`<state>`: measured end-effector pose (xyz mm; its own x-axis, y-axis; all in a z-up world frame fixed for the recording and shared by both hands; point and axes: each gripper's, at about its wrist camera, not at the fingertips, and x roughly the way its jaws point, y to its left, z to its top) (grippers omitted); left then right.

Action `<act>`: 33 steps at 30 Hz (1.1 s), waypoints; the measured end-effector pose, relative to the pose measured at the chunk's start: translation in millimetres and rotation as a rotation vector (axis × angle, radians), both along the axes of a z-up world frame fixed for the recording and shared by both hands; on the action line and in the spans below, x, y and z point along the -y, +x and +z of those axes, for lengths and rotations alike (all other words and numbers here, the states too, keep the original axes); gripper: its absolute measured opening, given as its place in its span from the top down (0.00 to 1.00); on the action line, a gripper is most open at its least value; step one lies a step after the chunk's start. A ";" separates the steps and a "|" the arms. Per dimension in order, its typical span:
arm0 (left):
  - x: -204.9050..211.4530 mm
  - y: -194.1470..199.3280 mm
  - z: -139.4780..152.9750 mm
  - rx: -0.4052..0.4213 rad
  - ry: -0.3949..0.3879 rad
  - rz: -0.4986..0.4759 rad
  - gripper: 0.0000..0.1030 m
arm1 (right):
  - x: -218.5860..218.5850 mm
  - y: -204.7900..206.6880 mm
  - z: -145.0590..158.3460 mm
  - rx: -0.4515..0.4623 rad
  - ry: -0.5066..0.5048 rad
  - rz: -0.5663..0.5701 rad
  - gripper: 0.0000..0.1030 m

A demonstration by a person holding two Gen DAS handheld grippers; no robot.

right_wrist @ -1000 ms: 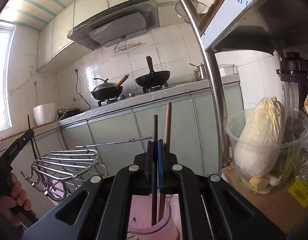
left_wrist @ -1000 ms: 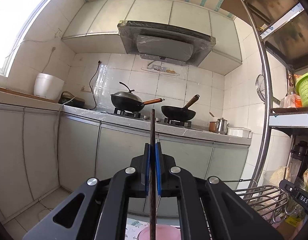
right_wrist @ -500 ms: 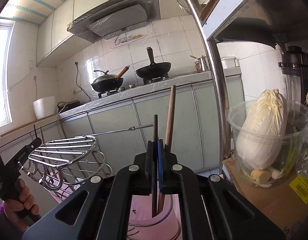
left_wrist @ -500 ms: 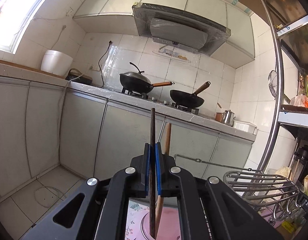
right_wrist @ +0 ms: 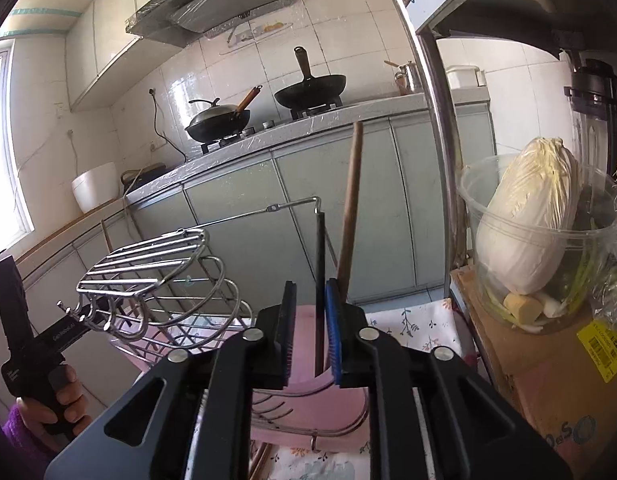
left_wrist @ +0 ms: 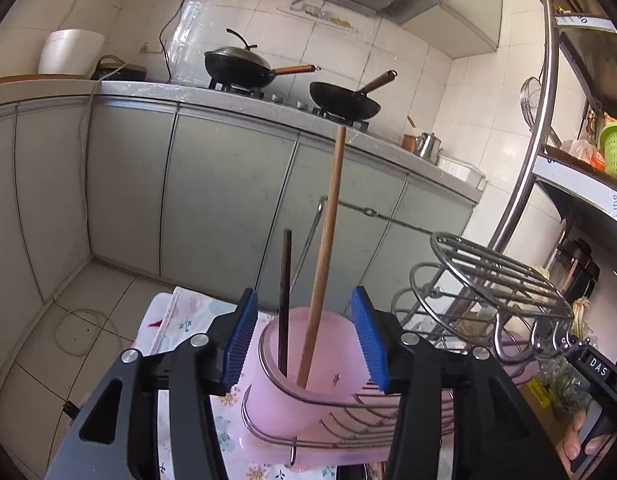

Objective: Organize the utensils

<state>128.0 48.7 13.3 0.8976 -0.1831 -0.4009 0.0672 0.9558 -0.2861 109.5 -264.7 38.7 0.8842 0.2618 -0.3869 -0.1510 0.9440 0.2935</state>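
The left gripper (left_wrist: 306, 336) has its two blue ribbed pads wide apart, and nothing is between them that they touch. Just ahead of this claw, framed by the two pads, stands a pink plastic cup (left_wrist: 304, 372), round and smooth, with a slightly translucent wall. Inside the cup there are two sticks: a dark chopstick (left_wrist: 285, 300), thin and almost black, standing nearly upright closer to the left pad, and a wooden handle (left_wrist: 324, 256), round, light brown and much longer, which leans a little toward the right. The cup sits in the lower basket of a wire rack (left_wrist: 496, 276) made of shiny bent metal rods (its upper shelf is half-round and has hooks below), which rises to the right of the claw. Under the rack lies a floral cloth (left_wrist: 180, 320), white with small printed flowers.

The right gripper (right_wrist: 310, 336) has its jaws partly apart. A dark chopstick (right_wrist: 319, 280) stands between them, very close to the right pad; if the pad really touches it I cannot tell. The gap on the other side is clearly free. Behind this pad the wooden handle (right_wrist: 350, 216) goes up, and the pink cup (right_wrist: 308, 360) is directly below the claw. To the right of this claw a clear plastic tub (right_wrist: 540, 248) holds a pale napa cabbage (right_wrist: 528, 216) with wrinkled leaves.
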 end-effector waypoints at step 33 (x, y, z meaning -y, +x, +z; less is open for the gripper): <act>36.8 -85.4 -58.4 -0.425 0.067 -0.203 0.56 | -48.5 -95.1 -50.1 -0.269 -0.120 0.085 0.40</act>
<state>42.6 11.9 -45.1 0.6002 -0.2990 -0.7419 0.1447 0.9528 -0.2668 14.4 -216.2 -11.4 0.7231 0.2686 -0.6364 -0.1628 0.9616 0.2209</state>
